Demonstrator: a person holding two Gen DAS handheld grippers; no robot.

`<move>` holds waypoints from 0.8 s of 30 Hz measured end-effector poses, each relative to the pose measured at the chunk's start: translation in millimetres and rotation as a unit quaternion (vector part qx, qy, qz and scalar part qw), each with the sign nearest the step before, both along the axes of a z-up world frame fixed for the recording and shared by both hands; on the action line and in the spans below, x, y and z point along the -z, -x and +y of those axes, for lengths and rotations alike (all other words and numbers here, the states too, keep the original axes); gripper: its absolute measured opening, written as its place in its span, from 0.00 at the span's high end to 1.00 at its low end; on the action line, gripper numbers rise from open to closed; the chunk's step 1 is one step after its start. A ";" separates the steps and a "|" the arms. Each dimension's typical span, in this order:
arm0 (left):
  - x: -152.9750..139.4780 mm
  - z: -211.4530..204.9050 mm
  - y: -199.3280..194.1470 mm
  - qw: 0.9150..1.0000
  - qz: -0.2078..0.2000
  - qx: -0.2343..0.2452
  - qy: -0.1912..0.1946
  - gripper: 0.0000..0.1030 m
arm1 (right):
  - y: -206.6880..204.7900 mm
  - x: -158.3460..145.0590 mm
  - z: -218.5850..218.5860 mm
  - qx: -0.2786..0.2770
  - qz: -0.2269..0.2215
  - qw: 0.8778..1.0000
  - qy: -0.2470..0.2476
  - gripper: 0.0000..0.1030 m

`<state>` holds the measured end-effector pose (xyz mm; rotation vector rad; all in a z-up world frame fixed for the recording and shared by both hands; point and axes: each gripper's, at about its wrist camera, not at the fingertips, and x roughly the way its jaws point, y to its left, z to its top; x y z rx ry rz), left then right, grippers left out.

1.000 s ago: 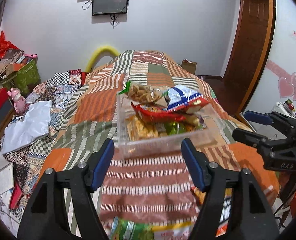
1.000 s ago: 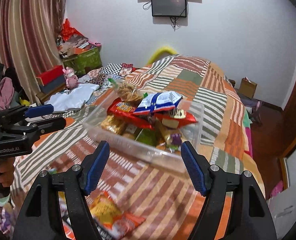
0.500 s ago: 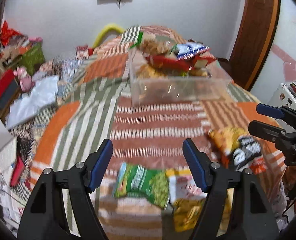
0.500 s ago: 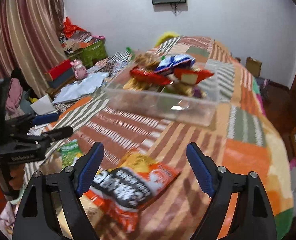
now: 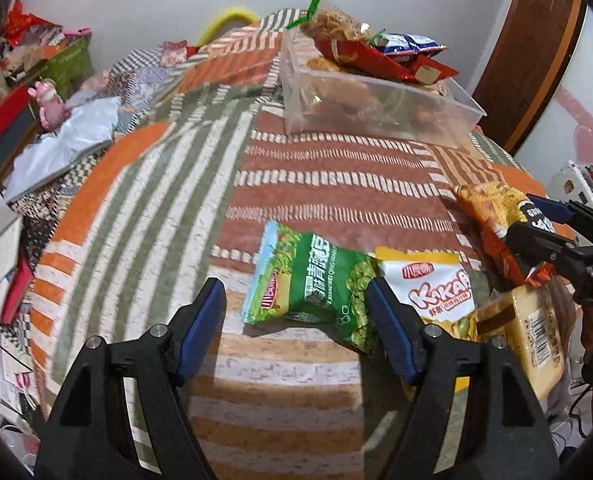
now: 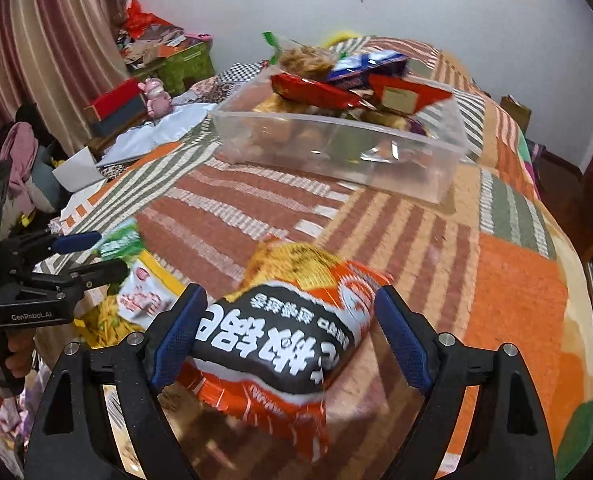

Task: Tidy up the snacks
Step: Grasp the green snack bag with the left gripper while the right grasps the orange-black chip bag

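while a clear plastic bin (image 5: 380, 114) already heaped with snack packets is seen further up the patchwork bed (image 5: 144, 184), both grippers have been lowered from bin height over the last second towards loose packets lying near the bed's front edge.

the left gripper (image 5: 296, 316) is shown with its blue-padded fingers spread wide, nothing held between them. a green pea snack bag (image 5: 312, 284) lies flat on the bed just ahead, closer to the right-hand finger, which overlaps its lower corner. a white and yellow bag (image 5: 432, 284) lies touching it on the right, and a pale wrapped cracker pack (image 5: 528, 332) sits beyond that.

the right gripper (image 6: 288, 332) is also spread wide, with an orange and black snack bag (image 6: 284, 332) lying between its fingers. whether the pads are already touching the bag cannot be told; it is not yet pinched. in the left wrist view the same bag (image 5: 492, 216) is partly hidden behind the right gripper (image 5: 552, 224).

from this, it is judged that a fresh round of picking up is starting: each gripper has been brought to its own packet, closing is the next thing needed, and several packets are left to be carried to the bin. soft, puffy bags may slip or crumple if squeezed at the edge.
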<state>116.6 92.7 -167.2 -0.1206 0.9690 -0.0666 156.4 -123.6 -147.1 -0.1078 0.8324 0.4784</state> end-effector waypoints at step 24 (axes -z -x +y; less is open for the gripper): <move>-16.8 4.8 -5.9 0.998 -0.043 -0.014 0.038 0.70 | 3.3 -1.6 -21.4 0.010 -0.002 0.998 -0.060 0.51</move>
